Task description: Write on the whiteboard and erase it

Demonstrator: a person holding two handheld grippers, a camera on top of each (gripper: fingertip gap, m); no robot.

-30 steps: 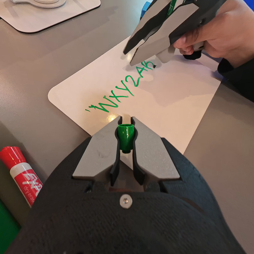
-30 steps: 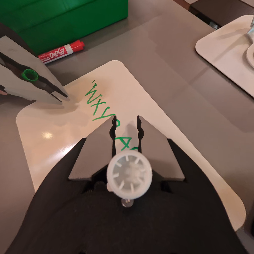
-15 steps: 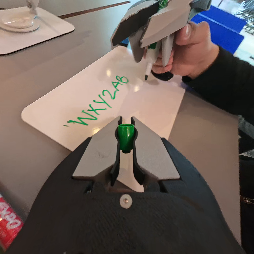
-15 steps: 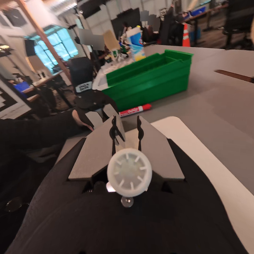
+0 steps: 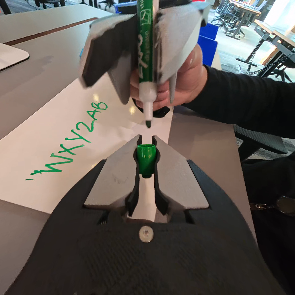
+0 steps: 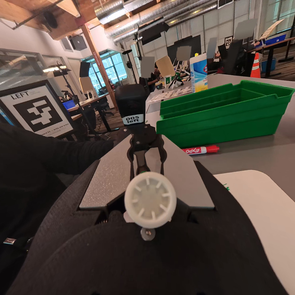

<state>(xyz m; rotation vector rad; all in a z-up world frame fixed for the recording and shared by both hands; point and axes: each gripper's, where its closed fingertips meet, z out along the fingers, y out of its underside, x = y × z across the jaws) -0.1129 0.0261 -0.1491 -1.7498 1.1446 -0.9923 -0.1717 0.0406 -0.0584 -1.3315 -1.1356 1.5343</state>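
The whiteboard (image 5: 47, 127) lies flat on the grey table and bears a line of green writing (image 5: 68, 143). My left gripper (image 5: 146, 138) is shut on the green marker cap (image 5: 146, 159), its open end facing forward. My right gripper (image 5: 143, 63) is shut on the green marker (image 5: 144, 47) and holds it tip down, the tip (image 5: 148, 123) just above and in front of the cap. In the right wrist view the marker's white back end (image 6: 150, 202) fills the middle, the right gripper (image 6: 146, 143) points at the left gripper's body (image 6: 130, 108), and a whiteboard corner (image 6: 255, 199) shows at right.
A red marker (image 6: 201, 150) lies on the table before a green bin (image 6: 223, 118). A spray bottle (image 6: 198, 75) stands behind it. Another white board (image 5: 9, 57) lies at far left. A person's hand (image 5: 188, 83) and black sleeve (image 5: 247, 99) hold the right gripper. The grippers' ends are close to 10 cm from one another.
The right gripper lifted the marker off the board and swung it toward the left gripper. The marker tip now hangs just before the cap. The left gripper tilted up slightly.
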